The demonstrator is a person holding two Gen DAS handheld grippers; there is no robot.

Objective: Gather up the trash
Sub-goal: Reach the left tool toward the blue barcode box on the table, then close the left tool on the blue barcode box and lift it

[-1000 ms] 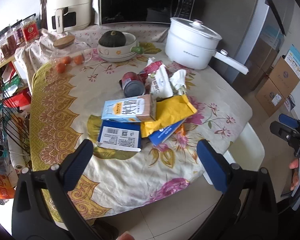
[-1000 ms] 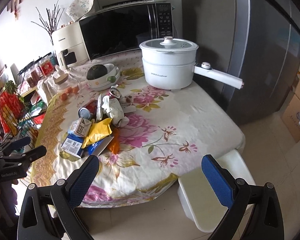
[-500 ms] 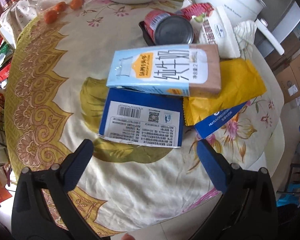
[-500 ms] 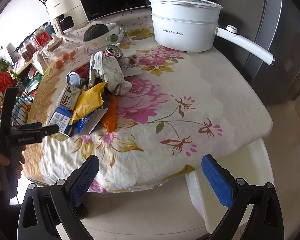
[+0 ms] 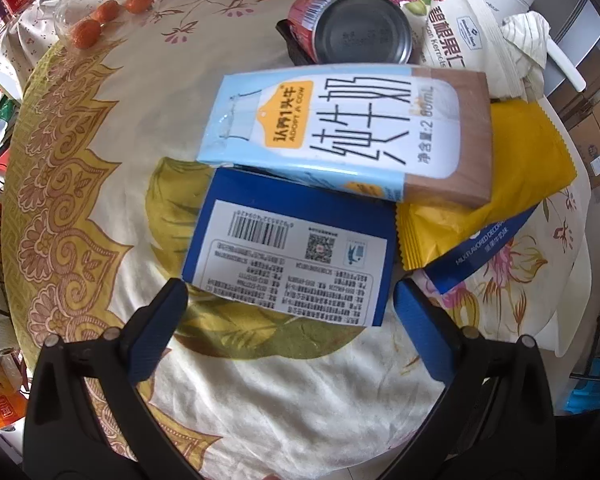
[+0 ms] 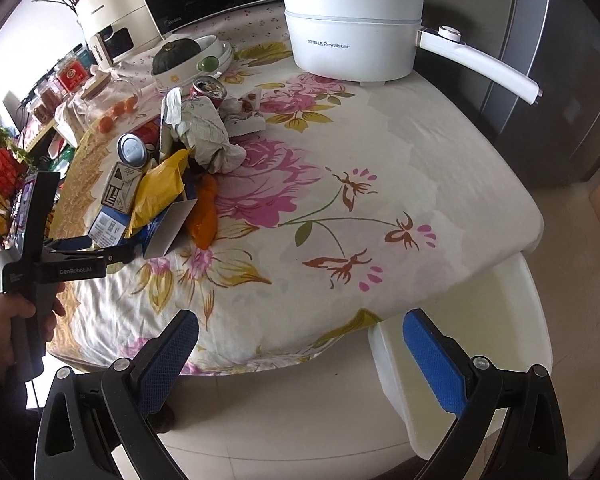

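A heap of trash lies on the flowered tablecloth (image 5: 112, 184). A flat blue box (image 5: 288, 256) with a barcode label lies nearest, a milk carton (image 5: 348, 136) on its far edge. Behind are a red can (image 5: 360, 32), a white nut bag (image 5: 460, 28) and a yellow packet (image 5: 512, 184). My left gripper (image 5: 290, 312) is open, its fingertips just at the blue box's near corners. My right gripper (image 6: 300, 356) is open and empty over the floor off the table's near edge. The right wrist view shows the heap (image 6: 168, 184) and the left gripper (image 6: 96, 250).
A white bin (image 6: 480, 344) stands on the floor beside the table's corner, under my right finger. A white electric pot (image 6: 352, 32), a bowl with a squash (image 6: 184, 54), small oranges (image 5: 100, 20), a microwave and an air fryer (image 6: 112, 20) stand at the back.
My left gripper has moved forward and down to the trash heap, closing in on the blue box. My right gripper has drifted closer to the table and tilted down.
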